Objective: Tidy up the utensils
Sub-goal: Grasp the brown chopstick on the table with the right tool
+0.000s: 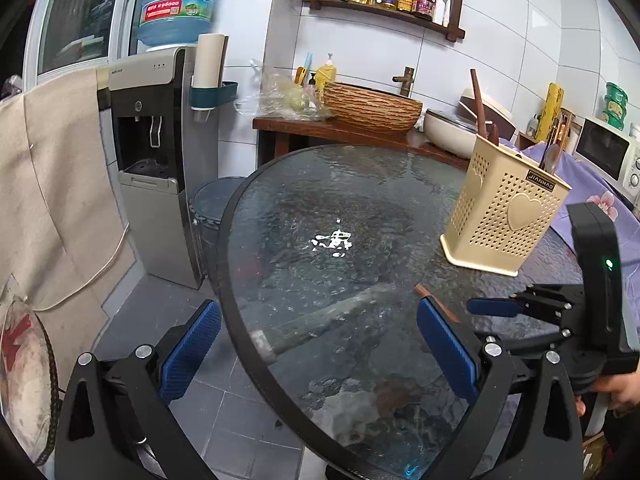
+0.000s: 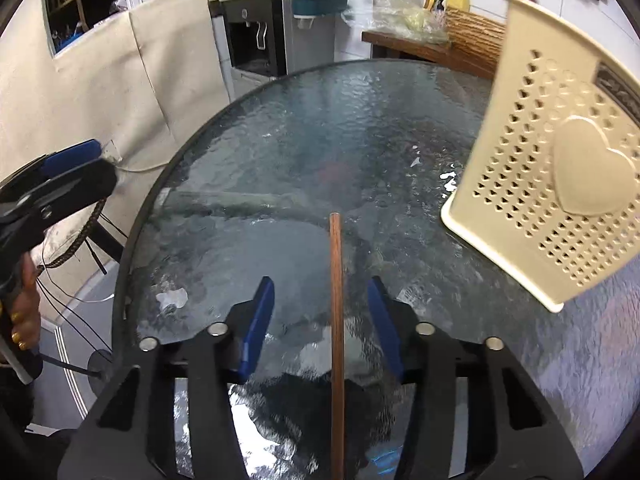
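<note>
Glass, round and rippled, was the table (image 1: 320, 208) I saw from the left wrist, with the cream perforated holder (image 1: 504, 216) standing at its right side, dark wooden utensils (image 1: 478, 100) upright in it. My left tongs (image 1: 318, 340) were wide open over the table's near edge, nothing between the blue pads (image 1: 192, 344). At the right edge were the right tongs (image 1: 492, 307), near a brown stick tip.

From the right wrist, a brown wooden chopstick (image 2: 336, 320) lay on the glass between the right tongs (image 2: 320, 320), whose pads stood apart from it on both sides, not pressing. That holder (image 2: 560, 184) loomed just right.
</note>
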A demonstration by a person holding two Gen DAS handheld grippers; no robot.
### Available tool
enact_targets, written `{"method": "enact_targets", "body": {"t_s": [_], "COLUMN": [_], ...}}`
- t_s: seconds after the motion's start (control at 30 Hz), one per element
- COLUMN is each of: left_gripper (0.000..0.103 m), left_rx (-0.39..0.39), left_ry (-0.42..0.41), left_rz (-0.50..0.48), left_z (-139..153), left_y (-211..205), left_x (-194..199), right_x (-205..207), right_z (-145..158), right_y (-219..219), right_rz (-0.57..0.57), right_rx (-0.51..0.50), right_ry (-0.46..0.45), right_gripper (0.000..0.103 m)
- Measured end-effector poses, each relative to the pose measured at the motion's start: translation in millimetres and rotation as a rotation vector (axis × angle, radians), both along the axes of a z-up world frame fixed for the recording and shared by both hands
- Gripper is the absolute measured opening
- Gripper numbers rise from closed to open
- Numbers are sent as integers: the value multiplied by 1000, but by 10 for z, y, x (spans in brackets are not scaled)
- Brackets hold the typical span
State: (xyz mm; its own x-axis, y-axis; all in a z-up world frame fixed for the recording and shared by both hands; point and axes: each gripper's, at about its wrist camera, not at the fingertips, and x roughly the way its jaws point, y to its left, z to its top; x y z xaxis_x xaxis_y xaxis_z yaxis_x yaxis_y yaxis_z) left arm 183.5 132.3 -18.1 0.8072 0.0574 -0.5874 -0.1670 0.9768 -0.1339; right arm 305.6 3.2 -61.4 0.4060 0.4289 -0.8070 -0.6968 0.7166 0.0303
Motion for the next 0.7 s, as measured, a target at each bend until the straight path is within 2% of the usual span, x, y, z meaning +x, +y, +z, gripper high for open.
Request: {"method": "enact_targets", "body": {"t_s": [0.23, 0.43, 0.7], "left_gripper": [96, 96, 96], "left_rx": [-4, -7, -12], "left_ry": [15, 24, 28], "left_rz": [0, -6, -42], "left_z": [-69, -98, -83], "left_y": [34, 9, -125], "left_x": [16, 53, 94], "right_x": [135, 78, -19], "right_z": [-59, -33, -3], "right_y": [119, 229, 101], "right_rz": [15, 66, 60], "right_rx": [-42, -96, -106], "right_ry": [26, 28, 5], "right_gripper": [30, 9, 7]}}
